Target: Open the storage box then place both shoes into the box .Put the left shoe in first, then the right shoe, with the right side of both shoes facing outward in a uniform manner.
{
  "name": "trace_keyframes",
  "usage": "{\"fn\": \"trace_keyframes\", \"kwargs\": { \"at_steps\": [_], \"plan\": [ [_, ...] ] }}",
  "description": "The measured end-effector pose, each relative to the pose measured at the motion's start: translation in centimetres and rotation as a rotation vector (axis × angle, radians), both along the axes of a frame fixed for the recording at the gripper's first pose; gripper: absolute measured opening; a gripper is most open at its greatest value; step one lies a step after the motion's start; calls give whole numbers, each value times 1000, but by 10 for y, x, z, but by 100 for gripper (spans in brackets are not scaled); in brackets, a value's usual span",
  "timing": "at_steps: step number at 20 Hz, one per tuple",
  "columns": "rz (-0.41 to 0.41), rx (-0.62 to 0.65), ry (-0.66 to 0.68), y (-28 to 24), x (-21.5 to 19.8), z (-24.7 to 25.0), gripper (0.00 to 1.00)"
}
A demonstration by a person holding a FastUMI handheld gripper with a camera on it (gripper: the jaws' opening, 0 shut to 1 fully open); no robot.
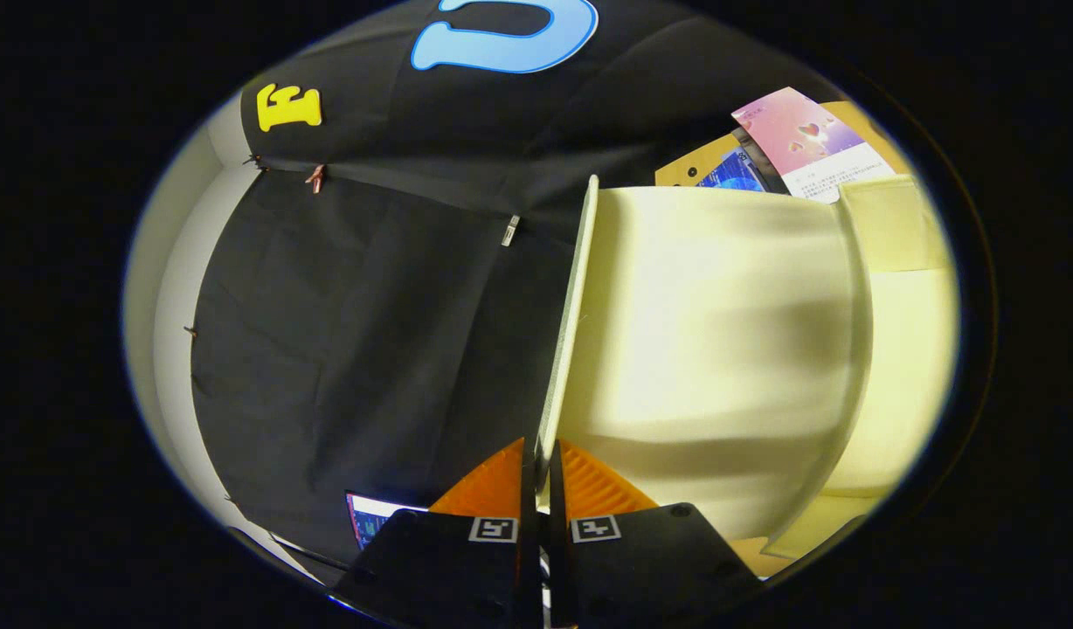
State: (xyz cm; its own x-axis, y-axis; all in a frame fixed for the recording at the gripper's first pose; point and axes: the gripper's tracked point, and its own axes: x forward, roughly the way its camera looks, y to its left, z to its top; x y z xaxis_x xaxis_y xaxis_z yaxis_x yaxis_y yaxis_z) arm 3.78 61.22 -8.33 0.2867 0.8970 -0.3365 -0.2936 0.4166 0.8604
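The gripper [537, 459] is closed on the lid [568, 323] of the box [720, 349]. Both fingers [493, 489] press on the thin edge of this lid, one on each side, and almost no gap is left between them. The lid is seen edge-on: it goes as a narrow pale strip from between the fingertips straight ahead and a little to the right, well beyond the fingers.

The box is cream-coloured and lies to the right of the fingers and ahead of them. Its wide pale surface begins directly beside the right finger and continues far to the right, where a curved rim [855, 349] closes it. Past this rim there is one more pale yellow part of the box [903, 288]. A soft shadow falls across the pale surface. I cannot tell from this view if the surface is the inner side of the lid or the inside of the box.

Beyond the box, ahead and to the right, stands a brown carton [689, 168], and a pink and white card [807, 140] leans over it, touching the far edge of the box.

To the left of the fingers and ahead of them hangs the black cloth wall [353, 332]. Near the left finger, low beside it, a small lit screen [369, 517] is visible.
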Motion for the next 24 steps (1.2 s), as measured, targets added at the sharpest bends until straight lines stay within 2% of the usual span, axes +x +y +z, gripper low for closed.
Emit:
{"fn": "trace_keyframes", "kwargs": {
  "at_steps": [5, 9, 10, 13, 18, 21, 24],
  "plan": [
    [-19, -45, -77, 0, 4, -14, 9],
    [-90, -96, -254, -47, 18, 10, 99],
    [-119, -113, -308, -63, 19, 17, 97],
    [-225, -188, -447, -124, 28, 37, 98],
    [-409, -383, -570, -257, 35, 42, 98],
    [-531, -516, -592, -343, 40, 31, 98],
    [-631, -611, -555, -418, 42, 10, 98]
  ]
}}
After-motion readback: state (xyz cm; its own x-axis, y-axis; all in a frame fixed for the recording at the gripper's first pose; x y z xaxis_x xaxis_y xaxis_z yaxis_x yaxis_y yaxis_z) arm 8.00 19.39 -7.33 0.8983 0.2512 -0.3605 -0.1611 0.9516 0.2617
